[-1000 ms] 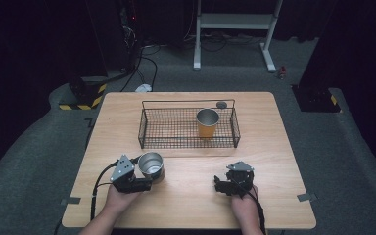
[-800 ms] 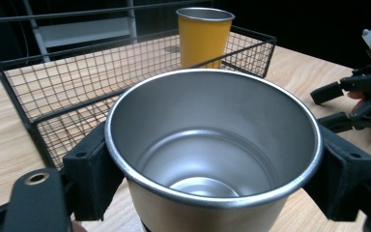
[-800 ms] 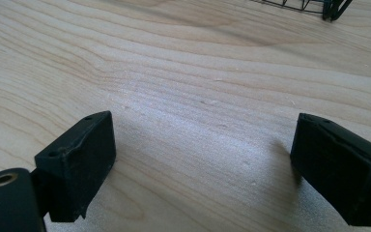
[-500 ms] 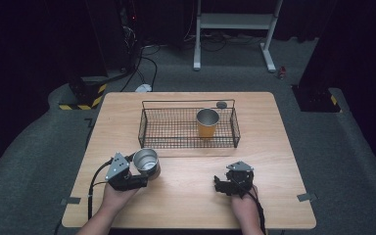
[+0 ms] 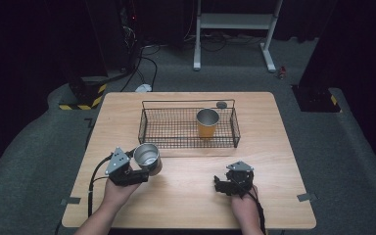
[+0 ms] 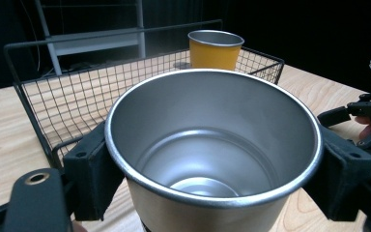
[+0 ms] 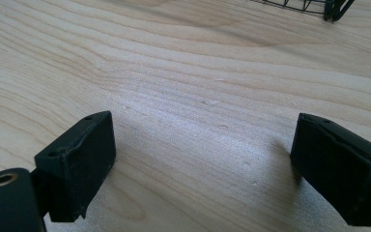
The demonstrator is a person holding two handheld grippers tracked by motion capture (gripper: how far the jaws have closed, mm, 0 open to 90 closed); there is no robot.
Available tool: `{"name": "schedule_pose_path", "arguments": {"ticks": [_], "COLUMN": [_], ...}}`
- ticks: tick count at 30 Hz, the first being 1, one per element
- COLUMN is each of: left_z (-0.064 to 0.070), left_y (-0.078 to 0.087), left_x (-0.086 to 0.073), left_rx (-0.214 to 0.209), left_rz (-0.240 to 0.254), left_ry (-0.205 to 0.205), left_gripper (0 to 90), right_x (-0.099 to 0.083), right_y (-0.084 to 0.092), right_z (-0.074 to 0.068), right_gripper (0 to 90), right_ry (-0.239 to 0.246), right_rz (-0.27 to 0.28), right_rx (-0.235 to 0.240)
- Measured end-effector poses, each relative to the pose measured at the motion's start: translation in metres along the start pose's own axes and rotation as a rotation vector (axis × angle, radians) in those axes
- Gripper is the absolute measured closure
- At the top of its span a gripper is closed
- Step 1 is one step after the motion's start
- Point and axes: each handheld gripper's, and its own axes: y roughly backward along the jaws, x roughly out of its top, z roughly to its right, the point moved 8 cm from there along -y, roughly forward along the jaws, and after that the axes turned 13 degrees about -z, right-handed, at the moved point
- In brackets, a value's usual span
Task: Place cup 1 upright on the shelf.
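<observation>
both jaws of left gripper (image 6: 212, 164) clamp steel cup (image 6: 212, 145) sides | right gripper (image 7: 203, 164) jaws apart

Dark room: grey carpet floor (image 5: 39, 147), white metal stand (image 5: 235, 22) at back, yellow-black hazard tape (image 5: 81, 104) beside the wooden table (image 5: 186, 196).

On the table (image 5: 274, 147), the wire basket (image 5: 176, 128) sits toward twelve o'clock, a cup (image 5: 207, 122) standing in its three o'clock end. At seven o'clock the left gripper (image 5: 136, 172) holds a steel cup (image 5: 147, 158) (just before the basket). The right gripper (image 5: 223, 185) lies at five o'clock.
</observation>
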Motion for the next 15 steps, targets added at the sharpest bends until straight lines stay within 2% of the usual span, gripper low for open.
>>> {"name": "schedule_pose_path", "arguments": {"ticks": [7, 10, 15], "left_z": [0.001, 0.0, -0.005], "left_y": [0.002, 0.001, 0.0], "left_x": [0.016, 0.021, 0.028], "left_rx": [0.006, -0.003, 0.011], "left_rz": [0.009, 0.009, 0.011], "left_ry": [-0.008, 0.003, 0.014], "left_gripper": [18.7, 18.7, 18.7], "right_x": [0.0, 0.0, 0.0], "right_y": [0.0, 0.0, 0.0], "right_z": [0.0, 0.0, 0.0], "right_gripper": [8.5, 8.5, 8.5], "right_ry": [0.0, 0.0, -0.003], "right_rz": [0.0, 0.0, 0.0], "right_rx": [0.0, 0.0, -0.001]}}
